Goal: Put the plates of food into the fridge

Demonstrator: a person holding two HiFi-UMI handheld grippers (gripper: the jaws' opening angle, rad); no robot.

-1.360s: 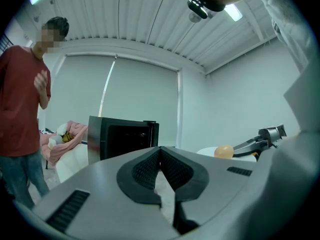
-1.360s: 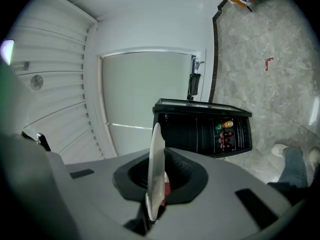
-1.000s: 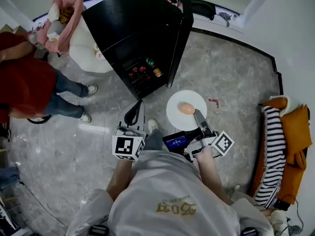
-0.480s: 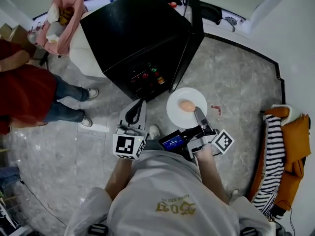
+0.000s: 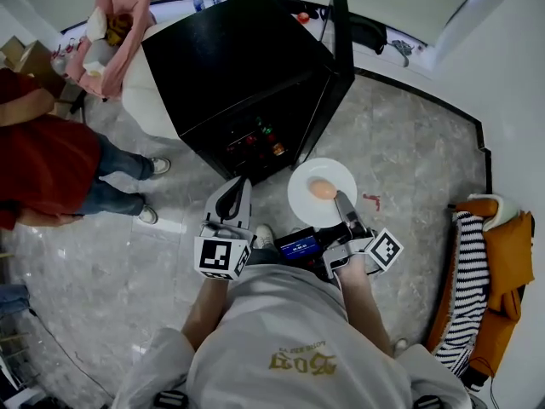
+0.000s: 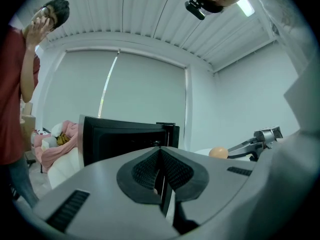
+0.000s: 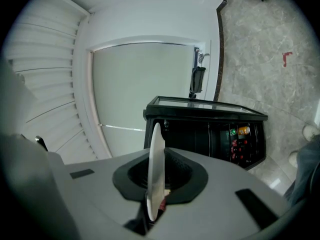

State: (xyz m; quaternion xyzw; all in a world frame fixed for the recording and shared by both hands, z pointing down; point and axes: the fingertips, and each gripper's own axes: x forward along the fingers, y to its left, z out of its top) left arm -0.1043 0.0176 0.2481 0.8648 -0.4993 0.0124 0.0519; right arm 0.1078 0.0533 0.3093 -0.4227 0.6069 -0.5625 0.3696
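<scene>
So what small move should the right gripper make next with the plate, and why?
Probably ease the plate forward and a little left, toward the open fridge, keeping it level. The right gripper is shut on the plate's near rim, a round piece of food lies on it, and the plate hangs over the floor just outside the fridge, whose door stands open.

The left gripper (image 6: 161,156) has its jaws pressed together with nothing between them. Past them stands the black fridge (image 6: 125,141), its door open. To the right, a pale round food (image 6: 218,152) sits on a white plate (image 6: 204,152), with the right gripper (image 6: 235,154) at the plate's rim. A person in red (image 6: 15,109) stands at the left, beside a pink cloth (image 6: 55,145).
</scene>
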